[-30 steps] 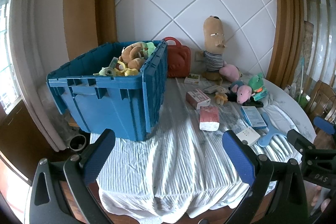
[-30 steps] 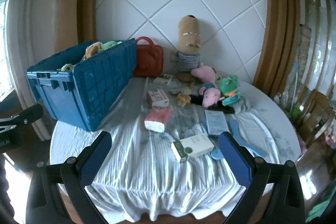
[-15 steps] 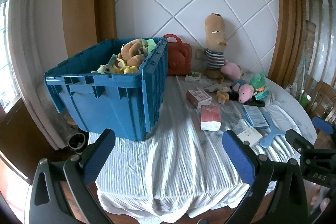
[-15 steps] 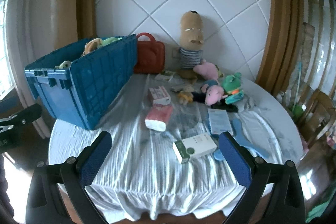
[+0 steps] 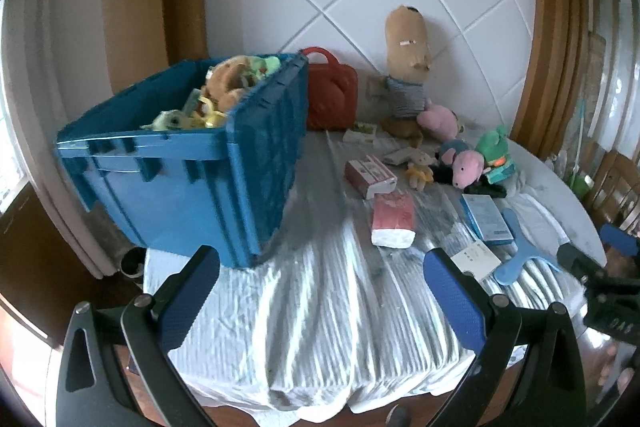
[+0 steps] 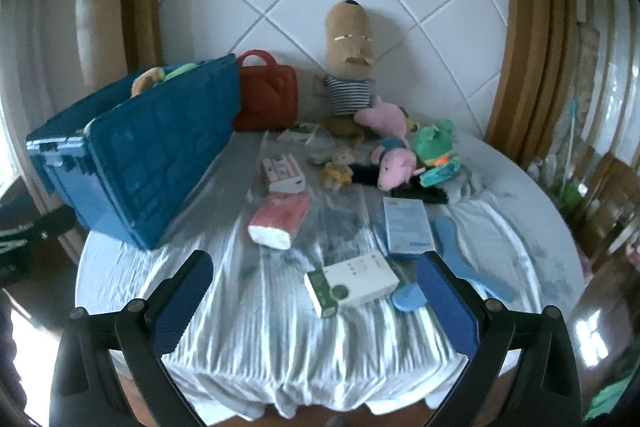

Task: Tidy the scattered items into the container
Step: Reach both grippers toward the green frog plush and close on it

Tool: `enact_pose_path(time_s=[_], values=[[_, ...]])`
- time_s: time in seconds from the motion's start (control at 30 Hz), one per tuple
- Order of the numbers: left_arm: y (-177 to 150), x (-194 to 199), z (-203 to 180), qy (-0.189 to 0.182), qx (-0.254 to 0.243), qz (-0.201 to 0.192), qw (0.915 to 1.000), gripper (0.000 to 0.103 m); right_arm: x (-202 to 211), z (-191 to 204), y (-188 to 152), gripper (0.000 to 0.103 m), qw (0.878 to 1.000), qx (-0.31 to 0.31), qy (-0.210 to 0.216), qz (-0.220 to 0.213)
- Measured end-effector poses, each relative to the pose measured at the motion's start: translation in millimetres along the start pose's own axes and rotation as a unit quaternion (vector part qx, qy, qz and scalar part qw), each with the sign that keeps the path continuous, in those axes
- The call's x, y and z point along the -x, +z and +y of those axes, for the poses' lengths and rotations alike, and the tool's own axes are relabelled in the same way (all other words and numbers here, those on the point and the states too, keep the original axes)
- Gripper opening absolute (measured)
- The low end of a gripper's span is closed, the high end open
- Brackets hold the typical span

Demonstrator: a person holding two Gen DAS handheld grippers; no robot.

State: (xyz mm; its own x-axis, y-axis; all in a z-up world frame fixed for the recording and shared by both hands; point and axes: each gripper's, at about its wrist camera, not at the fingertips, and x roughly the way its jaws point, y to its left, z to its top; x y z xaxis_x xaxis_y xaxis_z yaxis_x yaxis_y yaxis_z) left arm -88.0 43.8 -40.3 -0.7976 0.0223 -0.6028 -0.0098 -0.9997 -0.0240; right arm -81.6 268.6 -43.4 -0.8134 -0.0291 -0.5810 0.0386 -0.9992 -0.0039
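Several loose items across the table [image 6: 532, 211], centre and right of frame: white-and-green box [image 6: 352, 285] nearest, probably light and stiff, best pinched across short sides. Red tissue pack [image 6: 280, 219] soft, squashable. Plush pig [image 6: 394, 167] limp, light. Blue crate [image 5: 176, 183] at left, already heaped with toys. Print on boxes too blurred to read. Left gripper [image 5: 320, 297] and right gripper [image 6: 316, 301] both spread wide, empty.
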Motion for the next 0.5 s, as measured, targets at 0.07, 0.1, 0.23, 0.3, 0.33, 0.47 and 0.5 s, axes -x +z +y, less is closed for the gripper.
enact_pose_path(time_s=[0.07, 0.1, 0.23, 0.3, 0.33, 0.47, 0.5], values=[[7, -20, -20, -0.006, -0.007, 0.011, 0.9999, 0.103, -15, -20, 4, 0.103, 1.000, -0.004, 0.001, 0.003], [10, -29, -31, -0.011, -0.009, 0.015, 0.9998, 0.103, -22, -30, 6, 0.103, 1.000, -0.005, 0.001, 0.004], [28, -77, -91, -0.034, -0.016, 0.036, 0.9987, 0.103, -66, -85, 14, 0.103, 0.999, -0.004, 0.016, 0.031], [40, -100, -126, -0.040, -0.022, 0.045, 0.9979, 0.103, -91, -119, 19, 0.103, 0.999, -0.010, 0.021, 0.047], [46, -112, -143, -0.043, -0.025, 0.049, 0.9975, 0.103, -100, -134, 22, 0.103, 0.998, -0.013, 0.026, 0.050], [68, -152, -200, -0.046, -0.022, 0.065, 0.9966, 0.103, -139, -196, 43, 0.103, 0.997, -0.018, 0.031, 0.064], [72, -162, -211, -0.049, -0.020, 0.071, 0.9961, 0.103, -150, -208, 48, 0.103, 0.997, -0.017, 0.030, 0.070]])
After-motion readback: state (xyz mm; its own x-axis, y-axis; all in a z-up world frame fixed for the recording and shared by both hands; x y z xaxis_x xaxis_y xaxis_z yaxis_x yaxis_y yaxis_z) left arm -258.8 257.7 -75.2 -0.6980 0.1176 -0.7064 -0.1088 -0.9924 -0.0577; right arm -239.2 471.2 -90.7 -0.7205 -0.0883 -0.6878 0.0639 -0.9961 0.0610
